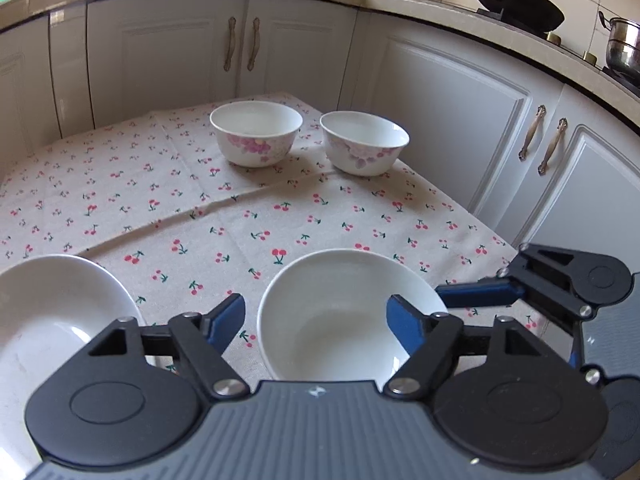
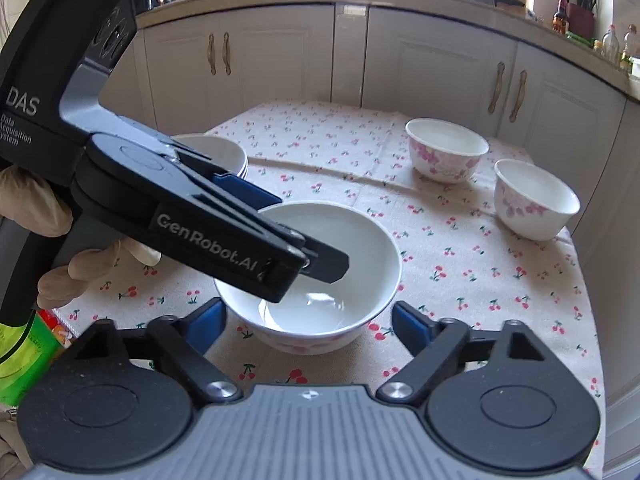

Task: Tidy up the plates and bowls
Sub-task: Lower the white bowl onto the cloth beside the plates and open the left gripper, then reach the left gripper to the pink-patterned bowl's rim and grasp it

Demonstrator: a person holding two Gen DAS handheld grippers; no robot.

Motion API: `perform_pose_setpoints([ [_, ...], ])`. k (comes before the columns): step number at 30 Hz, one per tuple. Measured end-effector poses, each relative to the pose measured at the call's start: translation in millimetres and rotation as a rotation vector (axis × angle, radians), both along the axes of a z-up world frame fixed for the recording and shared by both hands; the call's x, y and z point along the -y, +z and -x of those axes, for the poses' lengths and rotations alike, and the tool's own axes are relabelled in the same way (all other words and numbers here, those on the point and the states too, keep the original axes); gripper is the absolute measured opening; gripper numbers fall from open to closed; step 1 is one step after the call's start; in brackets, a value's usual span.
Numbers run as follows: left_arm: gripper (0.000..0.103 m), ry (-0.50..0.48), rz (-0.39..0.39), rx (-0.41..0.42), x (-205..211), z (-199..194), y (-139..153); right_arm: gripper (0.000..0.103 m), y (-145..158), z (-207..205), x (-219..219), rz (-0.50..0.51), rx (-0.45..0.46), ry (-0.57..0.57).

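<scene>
While left gripper [image 1: 316, 320] straddles bowl [image 1: 344, 316] rim unclenched, right gripper [image 2: 306, 320] gapes, empty.

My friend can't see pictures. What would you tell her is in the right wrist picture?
A white bowl sits on a cherry-print tablecloth between the open right gripper fingers, while the left gripper reaches over the bowl from the left. Two flowered bowls stand farther back on the right, before white cabinets.
</scene>
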State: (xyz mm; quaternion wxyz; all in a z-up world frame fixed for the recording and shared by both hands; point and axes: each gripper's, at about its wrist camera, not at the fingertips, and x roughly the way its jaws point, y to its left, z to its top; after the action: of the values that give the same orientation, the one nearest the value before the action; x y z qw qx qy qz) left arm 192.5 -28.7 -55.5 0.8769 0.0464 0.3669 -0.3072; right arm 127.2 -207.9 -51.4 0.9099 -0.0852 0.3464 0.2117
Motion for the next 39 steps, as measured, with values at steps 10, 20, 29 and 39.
perform_pose_setpoints([
  [10, 0.089, -0.042, -0.036, 0.060, -0.2, 6.7, 22.7, 0.103, 15.2, 8.1, 23.2, -0.016, 0.048, -0.067],
  [20, 0.093, -0.142, -0.107, 0.110, 29.4, -26.8, 60.7, 0.103, 30.0, -11.1, 68.0, 0.005, 0.120, -0.186],
  [29, 0.098, -0.234, -0.093, 0.116, 79.7, -81.2, 84.3, 0.103, 36.4, -42.3, 103.6, 0.024, 0.166, -0.218],
  [39, 0.101, -0.265, -0.184, 0.119, 136.6, -131.9, 63.3, 0.103, 30.5, -83.2, 123.6, 0.057, 0.165, -0.196],
])
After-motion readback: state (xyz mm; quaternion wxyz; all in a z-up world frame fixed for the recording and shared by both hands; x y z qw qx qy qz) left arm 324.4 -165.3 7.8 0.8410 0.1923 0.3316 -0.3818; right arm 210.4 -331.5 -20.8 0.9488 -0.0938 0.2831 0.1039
